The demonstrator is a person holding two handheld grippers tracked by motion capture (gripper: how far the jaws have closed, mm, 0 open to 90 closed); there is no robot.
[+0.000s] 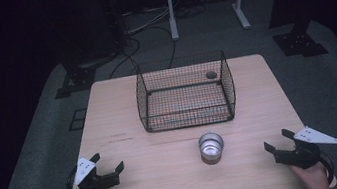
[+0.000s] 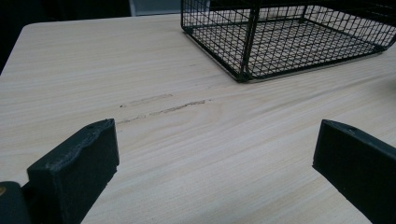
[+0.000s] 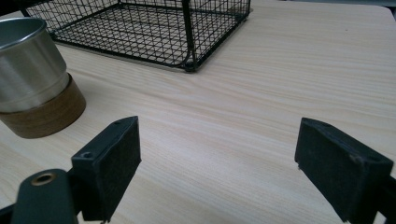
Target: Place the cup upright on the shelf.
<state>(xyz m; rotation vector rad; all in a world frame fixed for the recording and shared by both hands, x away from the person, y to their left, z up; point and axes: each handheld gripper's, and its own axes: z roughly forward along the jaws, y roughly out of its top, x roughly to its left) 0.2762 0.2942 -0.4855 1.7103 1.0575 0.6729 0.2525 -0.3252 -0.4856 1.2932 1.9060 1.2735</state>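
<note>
Steel, shiny and thin-walled, with a brown band round its base: that's your cup, standing upright near the middle of the table's near edge, just in front of the black wire basket and apart from it. Your right gripper rests by the near right corner, jaws spread wide and holding nothing, with the cup off to its left; your left gripper sits by the near left corner, jaws equally wide apart, nothing between them. That cup looks light and rigid, I'd say, but the polished wall will likely be slippery, so take it low across the body, where the brown band should give more grip, or pinch over the rim if you want it to hang straight. Squeeze steadily; it may skate on the pale wood table, which is smooth and faintly scuffed near the left. Beyond the far edge, dark grey floor, loose cables and black stand feet in a dim room
</note>
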